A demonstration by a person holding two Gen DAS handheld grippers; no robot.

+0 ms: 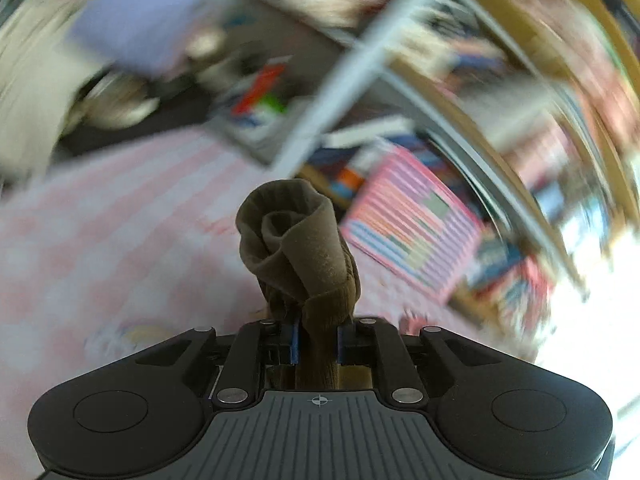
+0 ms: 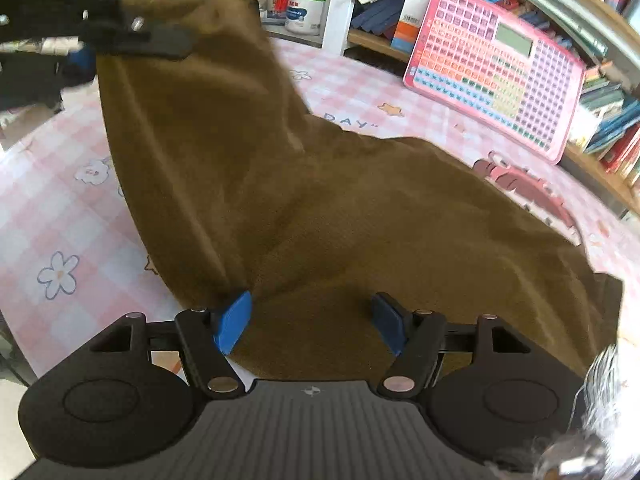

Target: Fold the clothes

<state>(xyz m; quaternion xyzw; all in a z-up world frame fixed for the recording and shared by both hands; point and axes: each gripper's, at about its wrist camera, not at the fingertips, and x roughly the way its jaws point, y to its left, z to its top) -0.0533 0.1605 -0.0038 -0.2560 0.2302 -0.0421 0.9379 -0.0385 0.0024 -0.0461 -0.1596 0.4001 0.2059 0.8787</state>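
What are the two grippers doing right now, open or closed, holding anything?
Left gripper: closed, clamping a bunched part of the brown garment.
Right gripper: open, holding nothing; its blue pads sit just above the brown cloth.

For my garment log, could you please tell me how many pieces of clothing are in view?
1: the brown garment, spread on the checked tablecloth, one end lifted in the left gripper. Others may lie hidden beneath it.

Bare checked tabletop (image 2: 60, 208) along the left edge gives free passage beside the brown garment (image 2: 320, 208). The far edge is blocked by a pink keyboard toy (image 2: 496, 68), a white post (image 2: 340, 4) and a jar (image 2: 306, 10); the right edge by bookshelves (image 2: 608, 128).
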